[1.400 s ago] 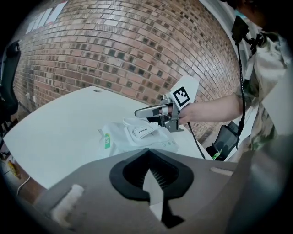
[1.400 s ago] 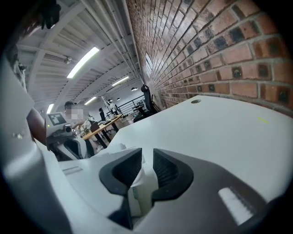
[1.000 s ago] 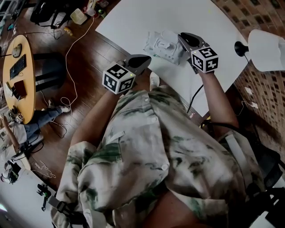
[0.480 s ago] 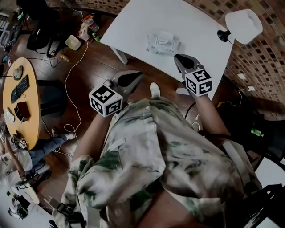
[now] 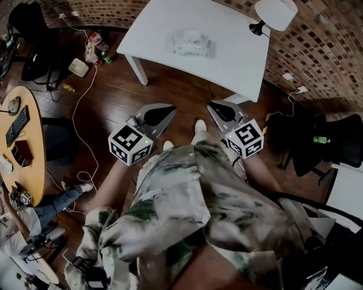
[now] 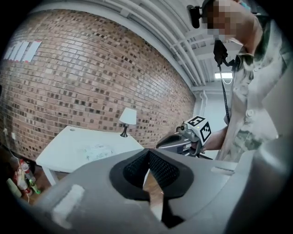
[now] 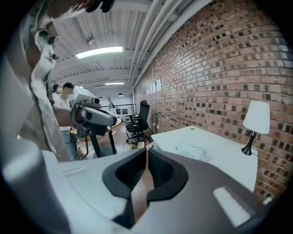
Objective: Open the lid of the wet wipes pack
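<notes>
The wet wipes pack [image 5: 191, 43] lies on the white table [image 5: 164, 22], far from both grippers; I cannot tell how its lid stands. It also shows as a pale crinkled packet [image 6: 97, 150] in the left gripper view and as the packet [image 7: 192, 150] in the right gripper view. My left gripper [image 5: 167, 109] hangs over the wooden floor in front of the table, jaws shut with nothing between them. My right gripper [image 5: 214, 105] is level with it, close to the table's front edge, also shut and empty. The left gripper's own tips [image 6: 147, 151] and the right gripper's own tips [image 7: 146, 151] meet.
A white lamp [image 5: 276, 12] stands at the table's right corner. A round wooden table [image 5: 22, 136] with a keyboard is at the left, cables and bottles [image 5: 93, 48] lie on the floor, and a black office chair [image 5: 334, 141] is at the right. Brick wall behind.
The person has stepped back from the table. Both grippers, which were at the pack a second ago, have drawn away and now hang over the floor. The pack stays on the table.
</notes>
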The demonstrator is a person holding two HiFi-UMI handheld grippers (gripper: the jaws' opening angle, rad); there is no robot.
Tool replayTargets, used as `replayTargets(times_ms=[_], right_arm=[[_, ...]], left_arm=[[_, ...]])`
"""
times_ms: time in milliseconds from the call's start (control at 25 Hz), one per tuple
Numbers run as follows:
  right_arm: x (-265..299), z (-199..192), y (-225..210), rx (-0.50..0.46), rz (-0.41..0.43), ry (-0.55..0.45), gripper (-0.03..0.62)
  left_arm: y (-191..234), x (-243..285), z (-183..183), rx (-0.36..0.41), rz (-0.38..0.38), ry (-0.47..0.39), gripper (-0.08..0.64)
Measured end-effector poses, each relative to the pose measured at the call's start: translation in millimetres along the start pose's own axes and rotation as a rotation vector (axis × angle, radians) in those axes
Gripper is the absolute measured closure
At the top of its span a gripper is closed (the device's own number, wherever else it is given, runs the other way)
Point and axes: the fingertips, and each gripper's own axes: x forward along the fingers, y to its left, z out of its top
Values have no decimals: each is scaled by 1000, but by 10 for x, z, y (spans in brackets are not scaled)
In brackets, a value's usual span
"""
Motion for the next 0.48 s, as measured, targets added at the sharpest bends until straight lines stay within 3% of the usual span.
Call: replayTargets(times_ms=[120, 480], right_arm=[[-299, -62, 217, -55, 0, 8, 572], [-1394, -385, 559, -48, 10, -44, 577]], left_arm=[[-265, -20, -85, 0, -11, -2, 558], [-1298, 97, -159, 35, 12, -6, 558]])
